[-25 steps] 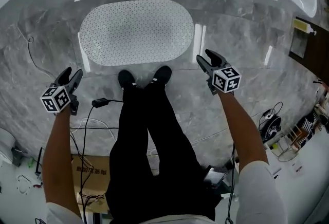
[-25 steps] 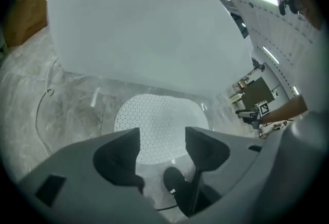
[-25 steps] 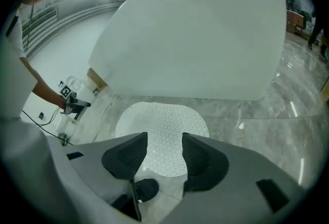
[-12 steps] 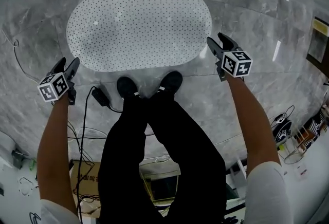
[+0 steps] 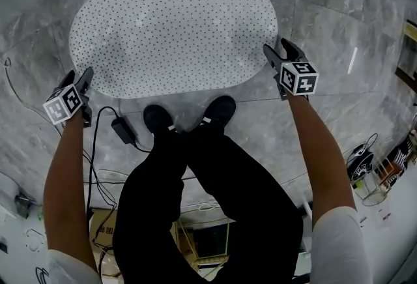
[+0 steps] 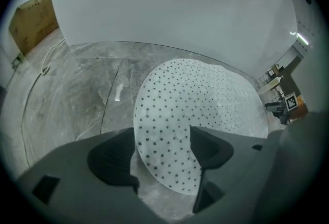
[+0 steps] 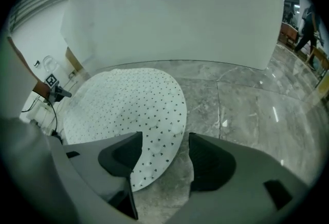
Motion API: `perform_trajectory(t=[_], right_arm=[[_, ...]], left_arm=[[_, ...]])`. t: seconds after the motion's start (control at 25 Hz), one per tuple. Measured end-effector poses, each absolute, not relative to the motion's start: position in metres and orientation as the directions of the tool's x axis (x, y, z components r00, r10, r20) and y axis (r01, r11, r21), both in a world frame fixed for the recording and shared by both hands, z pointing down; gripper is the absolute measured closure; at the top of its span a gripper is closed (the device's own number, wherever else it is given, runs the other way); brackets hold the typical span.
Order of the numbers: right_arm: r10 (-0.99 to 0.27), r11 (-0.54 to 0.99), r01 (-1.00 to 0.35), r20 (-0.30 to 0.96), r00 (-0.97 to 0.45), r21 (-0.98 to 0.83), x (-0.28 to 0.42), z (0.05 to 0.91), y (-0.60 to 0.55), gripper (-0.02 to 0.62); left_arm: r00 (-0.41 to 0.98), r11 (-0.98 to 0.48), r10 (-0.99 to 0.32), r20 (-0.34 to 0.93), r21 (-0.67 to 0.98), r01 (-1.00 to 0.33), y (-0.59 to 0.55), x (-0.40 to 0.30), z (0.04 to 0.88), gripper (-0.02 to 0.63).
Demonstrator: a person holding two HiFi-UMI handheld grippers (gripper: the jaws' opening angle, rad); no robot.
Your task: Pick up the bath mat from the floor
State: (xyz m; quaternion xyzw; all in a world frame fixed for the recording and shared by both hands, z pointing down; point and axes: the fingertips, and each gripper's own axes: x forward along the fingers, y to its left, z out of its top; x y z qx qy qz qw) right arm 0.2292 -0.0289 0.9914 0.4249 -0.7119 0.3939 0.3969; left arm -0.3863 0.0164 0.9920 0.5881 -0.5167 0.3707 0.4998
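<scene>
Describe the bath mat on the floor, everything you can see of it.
The bath mat is a white oval sheet sprinkled with small dark dots, looking thin and soft. It lies flat and unfolded on the grey marble floor. The left tool and right tool, whose jaws have just been opening wide, each straddle one rounded end without pressing on it. The person's shoes stand just clear of its near edge.
</scene>
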Motion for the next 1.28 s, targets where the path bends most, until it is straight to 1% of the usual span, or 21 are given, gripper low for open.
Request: perform_trajectory(t=[0.08,0.24,0.36,0.48,0.56,0.72,0.76,0.8,0.84,0.92,0.96,1.0,1.04,1.08,1.2,1.28], right_arm=[[-0.286,0.306,-0.933,0.917,-0.279,-0.189,0.236,0.998,-0.029,0.316],[-0.299,0.247,-0.958,0.929,-0.22,-0.147,0.232,1.011,-0.027,0.316],[-0.313,0.206,-0.973,0.934,-0.171,-0.109,0.233,1.014,-0.024,0.316],[-0.305,0.207,-0.974,0.94,-0.154,-0.093,0.233,1.016,-0.023,0.316],[-0.31,0.208,-0.974,0.938,-0.156,-0.093,0.234,1.016,-0.022,0.316],[-0.326,0.183,-0.978,0.932,-0.159,-0.102,0.233,1.014,-0.022,0.318],[-0.33,0.172,-0.979,0.931,-0.159,-0.107,0.232,1.012,-0.022,0.333],[-0.338,0.15,-0.982,0.928,-0.16,-0.115,0.23,1.011,-0.023,0.395],[-0.35,0.11,-0.986,0.924,-0.156,-0.125,0.23,1.011,-0.024,0.401],[-0.369,-0.007,-0.989,0.92,-0.133,-0.146,0.237,1.009,-0.025,0.425],[-0.372,-0.063,-0.986,0.92,-0.121,-0.155,0.242,1.008,-0.026,0.481],[-0.372,-0.106,-0.98,0.921,-0.118,-0.169,0.247,1.007,-0.028,0.543],[-0.372,-0.132,-0.973,0.919,-0.131,-0.192,0.249,1.006,-0.029,0.548],[-0.371,-0.14,-0.965,0.915,-0.156,-0.221,0.249,1.005,-0.029,0.55],[-0.373,-0.105,-0.949,0.897,-0.239,-0.296,0.242,1.003,-0.028,0.557],[-0.379,-0.072,-0.948,0.887,-0.263,-0.311,0.237,1.003,-0.028,0.557]], left_arm=[[0.171,0.046,-0.236,0.957,0.187,-0.981,0.014,-0.386,1.002,0.273],[0.174,0.07,-0.212,0.962,0.193,-0.979,0.015,-0.384,1.014,0.272],[0.137,0.03,-0.163,0.977,0.143,-0.989,0.02,-0.377,1.02,0.265],[0.079,0.016,-0.158,0.984,0.082,-0.996,0.017,-0.381,1.02,0.259],[0.074,0.027,-0.166,0.983,0.08,-0.996,0.017,-0.381,1.022,0.25],[0.063,0.032,-0.164,0.984,0.069,-0.997,0.019,-0.381,1.022,0.253],[0.059,0.037,-0.164,0.985,0.066,-0.997,0.02,-0.381,1.022,0.268],[0.062,0.041,-0.169,0.984,0.07,-0.997,0.02,-0.379,1.022,0.288],[0.068,0.048,-0.176,0.982,0.077,-0.996,0.017,-0.375,1.02,0.333],[0.085,0.072,-0.19,0.978,0.101,-0.992,0.013,-0.369,1.015,0.369],[0.105,0.082,-0.191,0.976,0.123,-0.989,0.012,-0.365,1.014,0.387],[0.134,0.084,-0.185,0.974,0.151,-0.985,0.012,-0.361,1.013,0.426],[0.164,0.082,-0.176,0.971,0.181,-0.98,0.012,-0.356,1.013,0.481],[0.189,0.079,-0.168,0.967,0.205,-0.976,0.013,-0.351,1.013,0.505],[0.224,0.087,-0.175,0.959,0.242,-0.966,0.013,-0.343,1.012,0.558],[0.232,0.102,-0.199,0.952,0.256,-0.961,0.013,-0.341,1.009,0.566]])
